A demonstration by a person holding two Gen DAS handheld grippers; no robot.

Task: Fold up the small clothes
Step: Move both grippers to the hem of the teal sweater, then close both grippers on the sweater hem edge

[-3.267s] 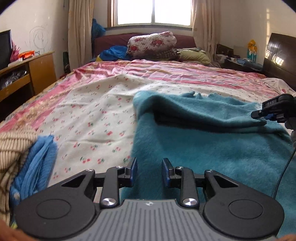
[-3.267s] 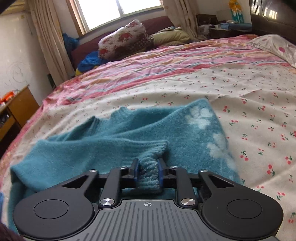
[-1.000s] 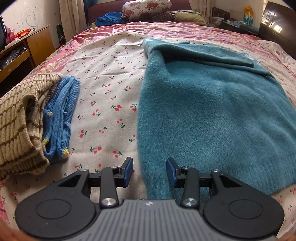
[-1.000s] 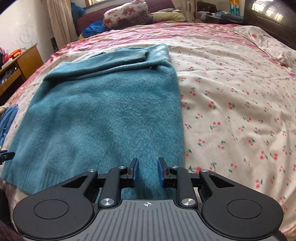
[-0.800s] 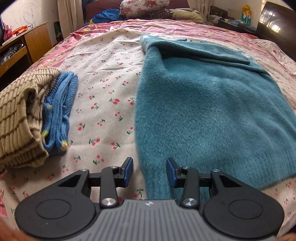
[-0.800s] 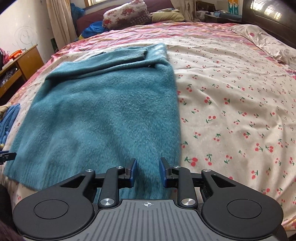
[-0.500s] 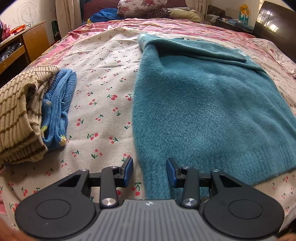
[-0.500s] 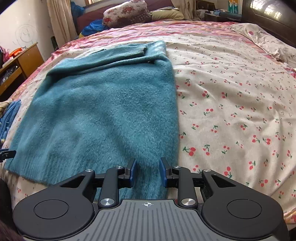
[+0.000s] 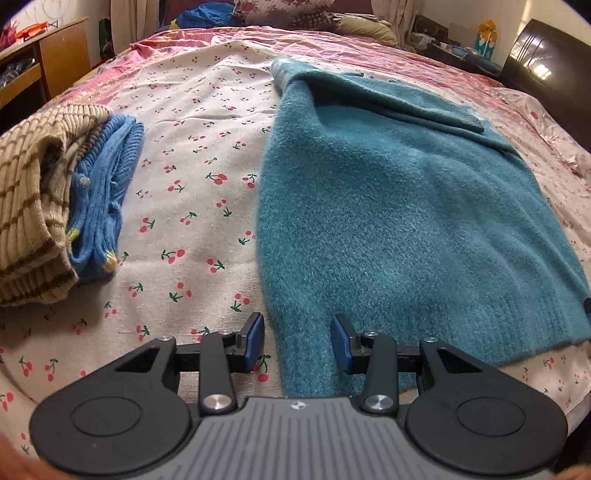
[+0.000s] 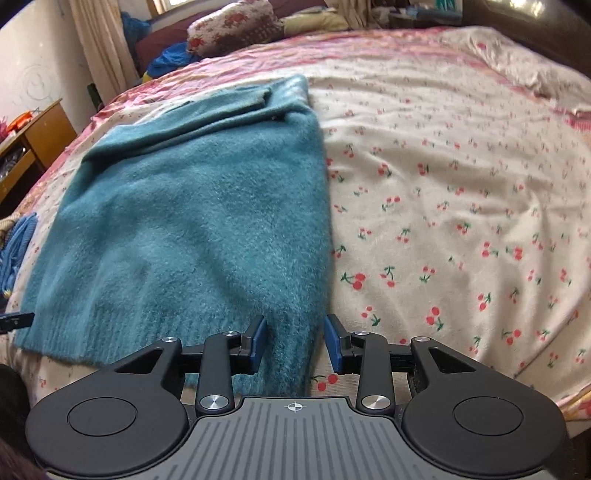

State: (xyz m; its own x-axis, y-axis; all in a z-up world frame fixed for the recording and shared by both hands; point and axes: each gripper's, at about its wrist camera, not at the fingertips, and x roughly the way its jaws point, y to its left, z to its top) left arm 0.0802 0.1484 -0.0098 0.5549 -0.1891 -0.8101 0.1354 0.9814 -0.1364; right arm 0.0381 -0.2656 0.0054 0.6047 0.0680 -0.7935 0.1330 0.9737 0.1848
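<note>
A fuzzy teal sweater [image 9: 399,206] lies spread on the cherry-print bedsheet [image 9: 192,184], sleeves folded across its far end. My left gripper [image 9: 297,341] hovers open at the sweater's near left corner, with the hem edge between its fingers but untouched by the blue pads. In the right wrist view the same sweater [image 10: 192,221] fills the left half. My right gripper [image 10: 294,341] is at the near right corner; its jaws are opening, the sweater's edge lies between them, and the pads are clear of the cloth.
A folded tan striped knit [image 9: 29,206] and a folded blue knit [image 9: 103,192] sit at the left on the bed. Pillows and bedding [image 9: 295,11] are piled at the far end. A wooden cabinet [image 9: 48,62] stands left, a dark headboard [image 9: 546,74] right.
Both grippers have drawn back toward the sweater's near hem, so more of the hem shows. The right gripper's jaws have widened. The left gripper's gap is unchanged.
</note>
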